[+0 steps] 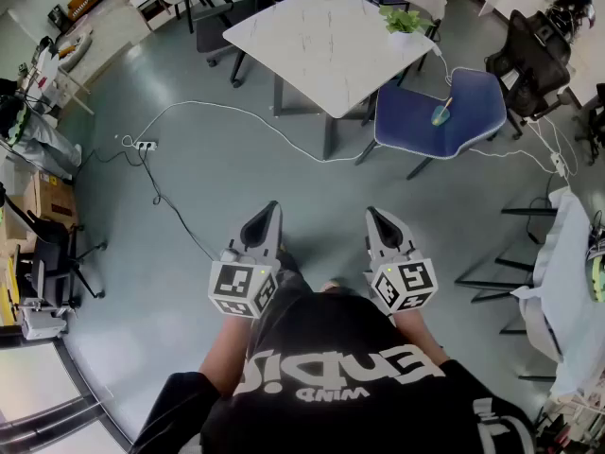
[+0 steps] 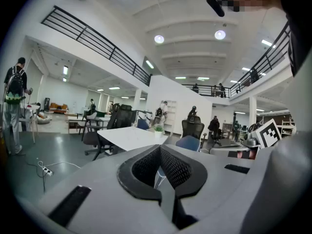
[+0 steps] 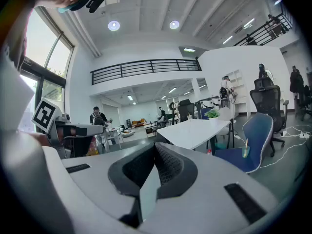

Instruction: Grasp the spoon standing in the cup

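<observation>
well | spoon (image 1: 447, 104) barely visible in far cup (image 1: 440, 117) | one each | left hand-held gripper (image 1: 272, 206), right hand-held gripper (image 1: 374, 214): jaws together, empty

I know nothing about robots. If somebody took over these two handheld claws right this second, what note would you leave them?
Left gripper: jaws together, nothing in them, held low in front of the person's body.
Right gripper: the same, shut and empty.
Things: the cup with the spoon standing in it sits on the seat of the blue chair, beside the white table, well ahead and to the right.
Done: no grasp yet; the spoon is untouched.
Left: walk up to the chair, open one gripper, probably the right, and close it on the spoon's handle.
</observation>
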`<state>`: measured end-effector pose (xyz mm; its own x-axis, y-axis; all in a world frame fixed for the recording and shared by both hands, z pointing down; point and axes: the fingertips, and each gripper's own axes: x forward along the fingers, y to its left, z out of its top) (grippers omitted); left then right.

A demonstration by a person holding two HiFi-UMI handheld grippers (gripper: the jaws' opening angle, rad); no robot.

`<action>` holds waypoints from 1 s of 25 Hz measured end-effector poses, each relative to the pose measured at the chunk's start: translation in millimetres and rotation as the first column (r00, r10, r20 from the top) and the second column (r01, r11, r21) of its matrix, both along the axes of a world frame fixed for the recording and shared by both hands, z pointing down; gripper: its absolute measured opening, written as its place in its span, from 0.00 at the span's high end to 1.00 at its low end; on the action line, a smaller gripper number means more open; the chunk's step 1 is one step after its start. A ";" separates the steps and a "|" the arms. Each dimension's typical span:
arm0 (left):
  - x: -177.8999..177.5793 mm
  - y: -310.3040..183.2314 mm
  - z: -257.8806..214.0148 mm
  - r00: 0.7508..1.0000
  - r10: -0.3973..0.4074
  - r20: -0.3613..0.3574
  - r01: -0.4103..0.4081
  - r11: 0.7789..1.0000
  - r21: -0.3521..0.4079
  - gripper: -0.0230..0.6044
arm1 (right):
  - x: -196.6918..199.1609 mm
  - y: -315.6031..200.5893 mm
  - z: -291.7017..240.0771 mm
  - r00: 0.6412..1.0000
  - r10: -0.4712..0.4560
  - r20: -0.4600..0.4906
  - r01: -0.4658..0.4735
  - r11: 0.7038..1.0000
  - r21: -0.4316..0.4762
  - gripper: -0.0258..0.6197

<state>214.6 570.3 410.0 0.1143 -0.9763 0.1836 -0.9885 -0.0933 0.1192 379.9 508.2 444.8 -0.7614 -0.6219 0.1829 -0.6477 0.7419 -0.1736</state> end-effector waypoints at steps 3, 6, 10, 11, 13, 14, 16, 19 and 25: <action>3.4 -4.6 0.0 1.000 -0.002 0.000 0.002 1.000 0.001 0.94 | 4.5 -3.6 0.5 1.000 0.000 0.000 0.000 1.000 0.000 0.94; 7.4 -7.8 0.2 1.000 -0.009 -0.001 0.009 1.000 0.004 0.94 | 10.6 -5.1 0.9 1.000 -0.002 0.006 0.002 1.000 0.000 0.94; 7.9 -11.5 1.2 0.999 -0.031 -0.010 0.031 0.999 0.009 0.94 | 18.6 -10.2 6.5 1.000 0.002 0.007 -0.002 1.000 -0.006 0.94; 7.5 -13.2 1.3 0.999 -0.034 -0.011 0.034 0.999 0.010 0.94 | 19.9 -12.7 9.1 1.000 0.003 0.003 -0.003 1.000 -0.012 0.94; 4.6 -16.2 0.8 0.999 -0.039 -0.011 0.039 0.999 0.007 0.94 | 19.9 -17.1 12.4 1.000 0.007 -0.005 -0.007 1.000 -0.023 0.94; 1.5 -17.9 0.5 0.999 -0.042 -0.010 0.042 0.999 0.007 0.94 | 18.2 -18.9 12.9 1.000 0.007 -0.007 -0.007 1.000 -0.026 0.94; -6.6 -23.5 0.2 0.999 -0.049 -0.008 0.049 0.999 0.010 0.94 | 12.7 -23.5 13.5 1.000 0.005 -0.010 -0.006 1.000 -0.027 0.94; -17.0 -37.7 0.0 0.999 -0.050 -0.012 0.050 0.999 0.018 0.94 | 4.9 -33.6 14.3 1.000 0.010 -0.009 -0.010 1.000 -0.026 0.94; -34.9 -76.2 -1.4 0.999 -0.040 -0.028 0.040 0.999 0.027 0.94 | -14.4 -64.6 11.8 1.000 0.011 -0.011 -0.011 1.000 -0.021 0.94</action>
<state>179.7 494.1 408.7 0.0796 -0.9848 0.1544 -0.9879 -0.0573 0.1439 365.6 443.6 456.7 -0.7526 -0.6260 0.2044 -0.6576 0.7310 -0.1824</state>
